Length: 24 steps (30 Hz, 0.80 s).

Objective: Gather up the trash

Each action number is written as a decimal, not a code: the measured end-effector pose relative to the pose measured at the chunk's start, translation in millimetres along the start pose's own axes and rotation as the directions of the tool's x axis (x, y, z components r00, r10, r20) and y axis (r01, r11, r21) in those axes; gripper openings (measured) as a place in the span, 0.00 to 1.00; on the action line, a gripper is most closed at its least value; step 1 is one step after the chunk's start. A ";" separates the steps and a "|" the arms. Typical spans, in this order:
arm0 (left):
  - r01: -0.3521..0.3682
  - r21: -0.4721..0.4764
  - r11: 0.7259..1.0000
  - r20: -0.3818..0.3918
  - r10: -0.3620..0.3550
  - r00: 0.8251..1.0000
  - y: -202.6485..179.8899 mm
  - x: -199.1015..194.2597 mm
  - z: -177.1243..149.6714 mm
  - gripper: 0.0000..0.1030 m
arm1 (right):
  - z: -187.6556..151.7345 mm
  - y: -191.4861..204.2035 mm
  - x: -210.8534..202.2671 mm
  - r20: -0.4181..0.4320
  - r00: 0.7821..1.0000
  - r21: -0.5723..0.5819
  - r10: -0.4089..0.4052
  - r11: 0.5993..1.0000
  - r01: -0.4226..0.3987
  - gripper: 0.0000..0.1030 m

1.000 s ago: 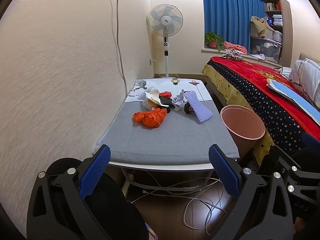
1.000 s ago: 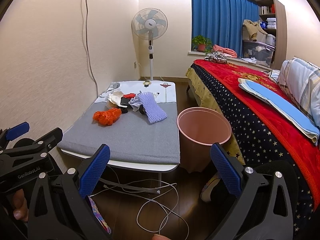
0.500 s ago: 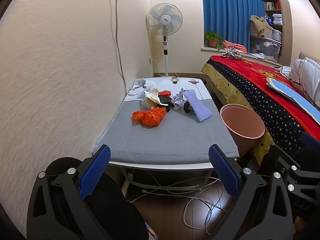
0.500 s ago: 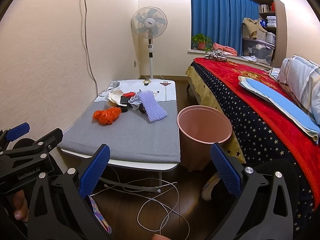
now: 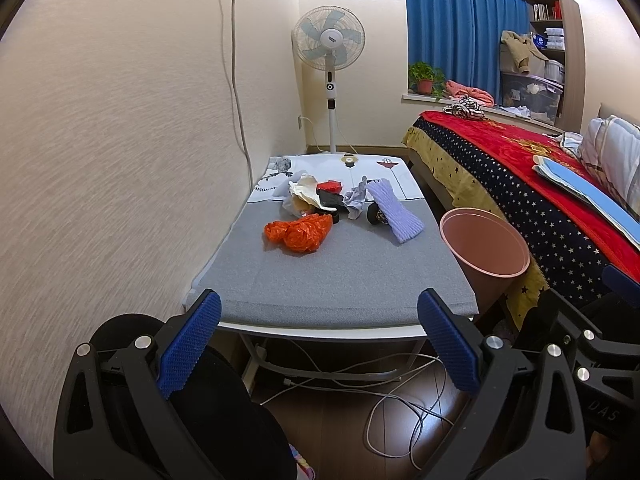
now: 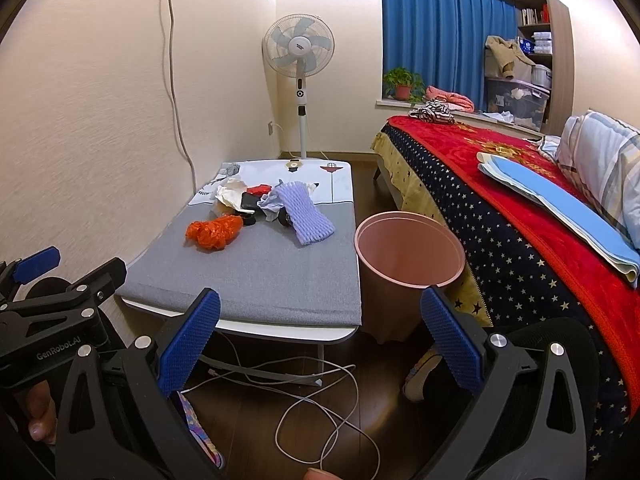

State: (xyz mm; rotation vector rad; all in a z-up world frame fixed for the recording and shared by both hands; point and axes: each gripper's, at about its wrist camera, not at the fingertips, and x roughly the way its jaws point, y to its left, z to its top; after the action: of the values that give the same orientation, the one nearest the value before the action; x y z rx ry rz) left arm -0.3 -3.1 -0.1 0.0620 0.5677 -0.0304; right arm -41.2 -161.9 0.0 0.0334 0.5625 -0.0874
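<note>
Both held short of the table [image 5: 340,280], left gripper [image 5: 319,342] and right gripper [image 6: 320,340] spread wide, empty. Orange bag [image 5: 300,232] at twelve o'clock from left, eleven from right; long axis crosswise; left probably nearer. Pink bin [image 6: 408,254] beside table, one o'clock.

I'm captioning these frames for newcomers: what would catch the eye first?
Probably the crumpled orange plastic bag lying mid-table on the grey mat, with a heap of mixed trash and a purple foam net behind it. Next, the empty pink bin on the floor between table and bed.
</note>
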 end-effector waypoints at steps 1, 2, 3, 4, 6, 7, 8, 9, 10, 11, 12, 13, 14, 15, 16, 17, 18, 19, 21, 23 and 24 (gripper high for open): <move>0.001 -0.001 1.000 0.000 -0.001 1.000 0.5 0.1 0.1 0.93 | 0.2 0.6 0.4 -0.001 1.000 -0.002 -0.001 1.000 0.001 0.95; 0.004 -0.004 1.000 0.001 -0.004 1.000 -0.3 -0.2 -0.4 0.93 | 0.3 0.5 0.3 0.000 1.000 -0.003 -0.003 1.000 0.003 0.95; 0.006 -0.005 1.000 0.000 -0.006 1.000 -0.1 0.4 -0.8 0.93 | 0.9 1.9 1.0 0.000 1.000 -0.006 -0.009 1.000 0.009 0.95; 0.009 -0.006 1.000 -0.001 -0.009 1.000 -0.1 0.9 -1.5 0.93 | 1.0 2.2 1.0 0.000 1.000 -0.006 -0.012 1.000 0.012 0.95; 0.014 -0.005 1.000 -0.006 -0.014 1.000 -1.3 1.8 -2.8 0.93 | 1.0 1.7 1.8 -0.006 1.000 -0.001 -0.012 1.000 0.012 0.95; 0.016 -0.003 1.000 -0.008 -0.016 1.000 -1.9 2.3 -3.5 0.93 | 1.2 1.7 2.1 -0.007 1.000 0.001 -0.011 1.000 0.011 0.95; 0.016 -0.002 1.000 -0.009 -0.016 1.000 -2.2 3.0 -3.9 0.93 | 1.2 1.8 2.4 -0.008 1.000 0.001 -0.012 1.000 0.012 0.95; 0.017 -0.002 1.000 -0.012 -0.017 1.000 0.4 4.6 -2.5 0.93 | 1.1 1.4 2.3 -0.008 1.000 0.001 -0.011 1.000 0.011 0.95; 0.017 -0.002 1.000 -0.015 -0.017 1.000 1.0 5.2 -2.2 0.93 | 0.9 1.2 2.2 -0.007 1.000 0.002 -0.009 1.000 0.009 0.95; 0.018 -0.003 1.000 -0.017 -0.018 1.000 1.7 6.3 -1.9 0.93 | 1.3 1.1 2.9 -0.008 1.000 0.001 -0.008 1.000 0.008 0.95; 0.019 -0.006 1.000 -0.021 -0.019 1.000 2.8 7.8 -1.5 0.93 | 1.7 1.3 4.1 -0.008 1.000 -0.004 -0.008 1.000 0.008 0.95; 0.020 -0.011 1.000 -0.026 -0.020 0.999 4.8 9.8 -0.4 0.93 | 2.6 1.6 5.4 -0.006 1.000 -0.007 -0.009 1.000 0.009 0.95; 0.020 -0.016 1.000 -0.030 -0.021 0.999 6.6 11.8 0.6 0.93 | 4.1 1.9 7.5 -0.005 1.000 -0.008 -0.007 1.000 0.007 0.95; 0.018 -0.020 1.000 -0.037 -0.019 0.999 8.6 15.3 2.0 0.93 | 5.8 1.5 9.6 -0.005 1.000 -0.009 -0.004 1.000 0.004 0.95; 0.009 -0.020 1.000 -0.044 -0.010 0.999 10.5 19.4 4.0 0.93 | 6.7 1.3 11.6 -0.005 1.000 -0.010 -0.005 1.000 0.005 0.95; 0.003 -0.020 1.000 -0.047 -0.004 0.999 12.1 22.1 5.7 0.93 | 8.3 1.1 13.9 -0.004 1.000 -0.010 -0.008 1.000 0.008 0.95; -0.001 -0.024 1.000 -0.049 0.000 0.999 14.8 27.0 8.6 0.93 | 11.1 -0.1 17.3 0.001 1.000 -0.006 -0.010 1.000 0.010 0.95; -0.003 -0.027 1.000 -0.050 0.002 0.999 15.8 29.5 10.3 0.93 | 13.5 -1.1 20.1 0.002 1.000 -0.003 -0.012 1.000 0.012 0.95; -0.005 -0.033 0.999 -0.044 0.003 0.999 19.2 37.0 17.9 0.93 | 19.5 -3.7 27.9 0.003 1.000 0.005 -0.012 1.000 0.012 0.95; -0.014 -0.031 0.999 -0.031 0.013 0.999 20.6 43.5 26.0 0.93 | 24.7 -5.8 34.1 0.007 1.000 0.010 -0.015 1.000 0.015 0.95; -0.018 -0.032 0.999 -0.026 0.017 1.000 21.9 46.5 28.8 0.93 | 28.2 -7.0 38.6 0.009 1.000 0.012 -0.017 1.000 0.017 0.95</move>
State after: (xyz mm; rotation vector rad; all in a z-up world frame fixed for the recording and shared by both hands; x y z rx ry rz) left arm 55.3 16.3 0.2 0.0365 0.5928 -0.0033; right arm 5.6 -173.3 3.2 0.0395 0.5529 -0.1070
